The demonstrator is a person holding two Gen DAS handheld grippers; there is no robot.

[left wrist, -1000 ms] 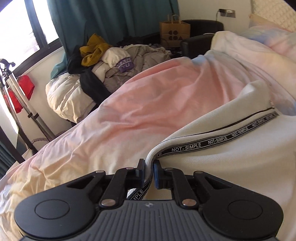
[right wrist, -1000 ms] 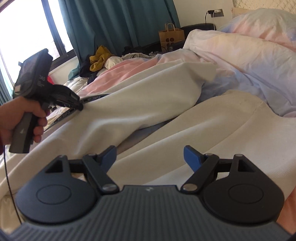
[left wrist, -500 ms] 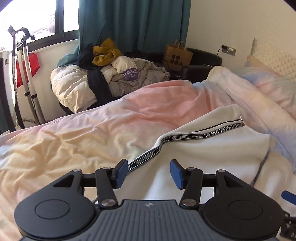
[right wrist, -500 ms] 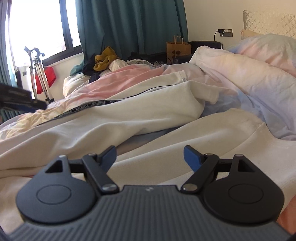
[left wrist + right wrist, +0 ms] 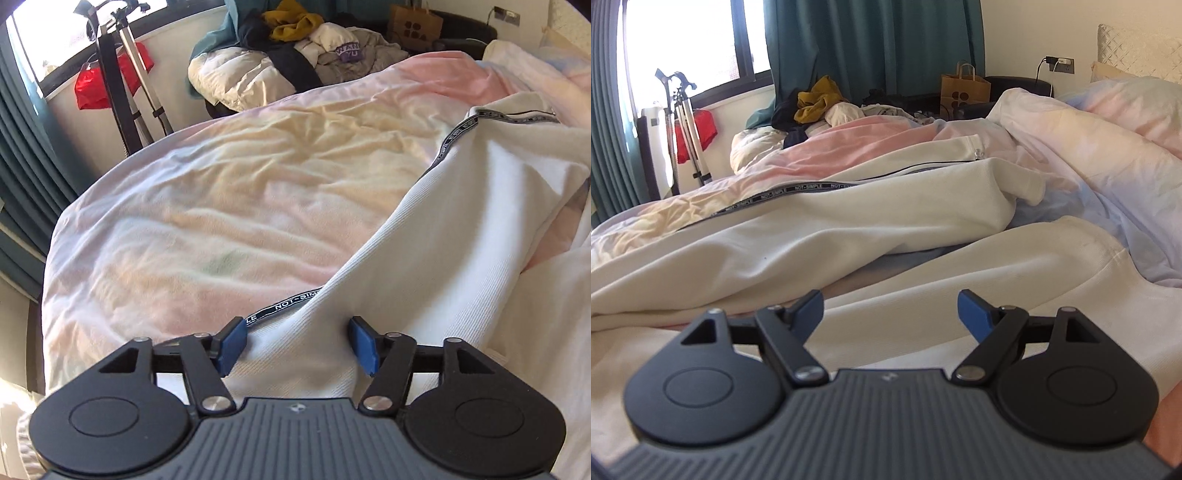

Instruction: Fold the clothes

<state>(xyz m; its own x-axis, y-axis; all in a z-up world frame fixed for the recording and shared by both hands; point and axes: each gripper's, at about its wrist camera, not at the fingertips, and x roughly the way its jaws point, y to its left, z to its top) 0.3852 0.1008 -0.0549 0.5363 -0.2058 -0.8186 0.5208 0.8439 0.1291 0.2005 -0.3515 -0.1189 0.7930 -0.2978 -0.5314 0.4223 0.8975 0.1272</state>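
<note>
Left gripper (image 5: 297, 341) released white garment (image 5: 424, 258), apparently.

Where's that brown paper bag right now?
The brown paper bag stands at the back of the room in the right wrist view, before the teal curtain, right of the clothes pile.

Ribbed matt white cloth garment (image 5: 436, 258) with woven black tape (image 5: 284, 304); beneath it, crumpled soft pastel duvet (image 5: 229, 192); matt black plastic left gripper (image 5: 295, 343).

The black woven tape (image 5: 798, 189) edging the white ribbed garment (image 5: 849, 221) repeats "NOT-SIMPLE"; a purple patch (image 5: 348, 51) on grey clothing reads "WAN… YU".
</note>
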